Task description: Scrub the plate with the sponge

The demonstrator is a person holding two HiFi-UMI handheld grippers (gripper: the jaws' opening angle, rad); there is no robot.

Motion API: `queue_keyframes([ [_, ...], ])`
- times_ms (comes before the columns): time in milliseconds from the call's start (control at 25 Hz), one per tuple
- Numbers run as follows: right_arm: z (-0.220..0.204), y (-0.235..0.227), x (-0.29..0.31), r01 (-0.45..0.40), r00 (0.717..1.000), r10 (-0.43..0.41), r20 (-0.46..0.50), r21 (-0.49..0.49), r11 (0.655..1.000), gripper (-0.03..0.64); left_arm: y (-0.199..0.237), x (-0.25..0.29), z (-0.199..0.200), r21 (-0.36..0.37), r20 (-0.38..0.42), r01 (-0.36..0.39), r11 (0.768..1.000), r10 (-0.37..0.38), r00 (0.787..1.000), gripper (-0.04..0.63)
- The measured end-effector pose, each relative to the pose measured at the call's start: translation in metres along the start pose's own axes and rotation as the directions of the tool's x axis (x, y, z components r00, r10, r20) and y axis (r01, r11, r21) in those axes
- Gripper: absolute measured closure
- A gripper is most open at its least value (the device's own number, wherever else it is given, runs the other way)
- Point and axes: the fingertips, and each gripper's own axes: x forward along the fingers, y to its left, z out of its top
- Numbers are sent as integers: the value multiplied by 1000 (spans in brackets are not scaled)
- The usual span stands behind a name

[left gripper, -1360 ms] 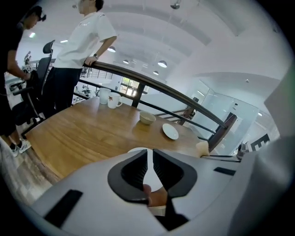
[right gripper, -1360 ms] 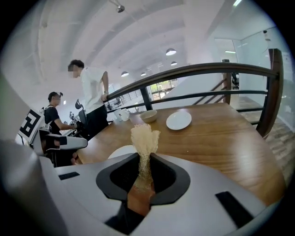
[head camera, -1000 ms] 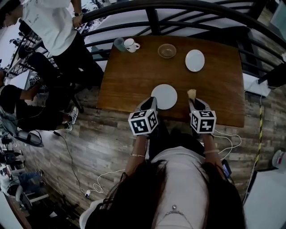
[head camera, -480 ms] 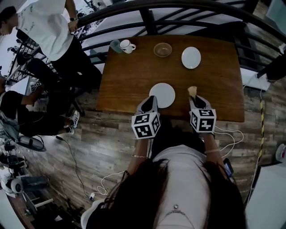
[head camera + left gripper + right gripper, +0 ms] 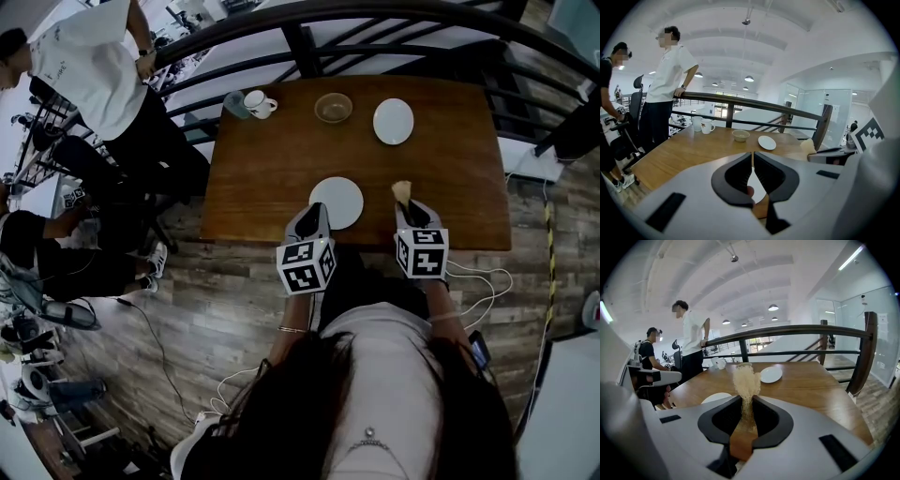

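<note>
The head view alone showed the whole plate [image 5: 339, 199] at the table's [image 5: 272, 159] near edge. The left gripper [image 5: 752, 157], jaws nearly together, pinched the plate's left rim, and its own view showed only a white sliver. The right gripper [image 5: 746, 401], jaws narrowly parted, clamped the sponge [image 5: 746, 378] upright, right of the plate and apart from it. Sponge-to-table contact could not be determined.

Open-plan office on a mezzanine level: a dark metal railing [image 5: 797, 328] curves round the far side of a wooden bench [image 5: 281, 178]. Glass partitions [image 5: 811, 108] stand at the right, and pendant lamps [image 5: 748, 78] hang from a white vaulted ceiling [image 5: 740, 42]. At the left, people [image 5: 670, 79] stand near a swivel chair [image 5: 638, 85] on plank flooring [image 5: 187, 281].
</note>
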Motion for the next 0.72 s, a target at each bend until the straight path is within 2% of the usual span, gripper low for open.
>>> queue_keyframes([
  [720,3,-2,0,1,1000,-1,-17,19,1000,538,-9,5,4,-10,-19,42,999,-42,999,571],
])
